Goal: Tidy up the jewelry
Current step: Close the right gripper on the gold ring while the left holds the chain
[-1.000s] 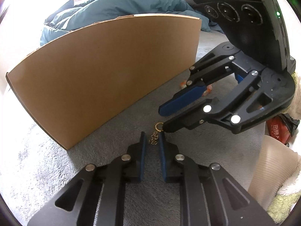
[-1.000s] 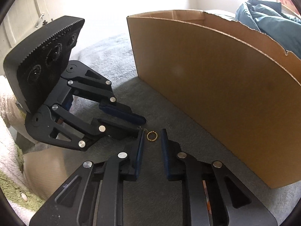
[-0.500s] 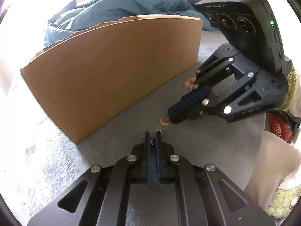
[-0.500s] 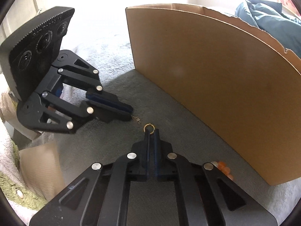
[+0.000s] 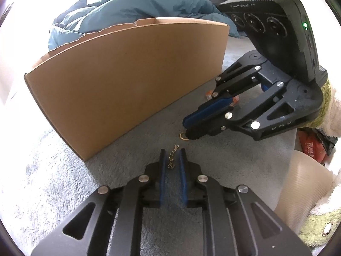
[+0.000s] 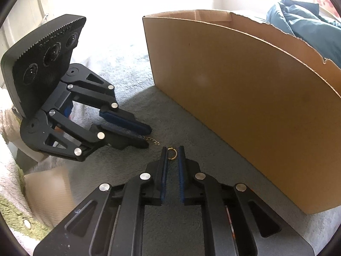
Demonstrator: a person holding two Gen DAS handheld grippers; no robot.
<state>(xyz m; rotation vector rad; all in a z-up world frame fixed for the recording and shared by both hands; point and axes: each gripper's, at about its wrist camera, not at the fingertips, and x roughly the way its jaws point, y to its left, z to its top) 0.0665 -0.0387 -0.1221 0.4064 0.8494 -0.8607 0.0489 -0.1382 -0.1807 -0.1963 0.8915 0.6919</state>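
Red packet (image 5: 310,147) bears print, too blurred to read.

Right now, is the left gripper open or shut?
Open. The left gripper shows a clear gap between its blue pads, with the gold chain lying loose in it on the grey carpet.

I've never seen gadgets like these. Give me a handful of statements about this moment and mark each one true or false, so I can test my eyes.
1. The small gold chain lies between the fingers of the left hand-held gripper. True.
2. The gold ring is already inside the cardboard box. False: it sits on the grey carpet, between the right hand-held gripper's fingers.
3. Both grippers have a gap between their blue pads. True.
4. The cardboard box is lying flat and crushed. False: its wall stands upright.
5. A teal duvet shows behind the box. True.
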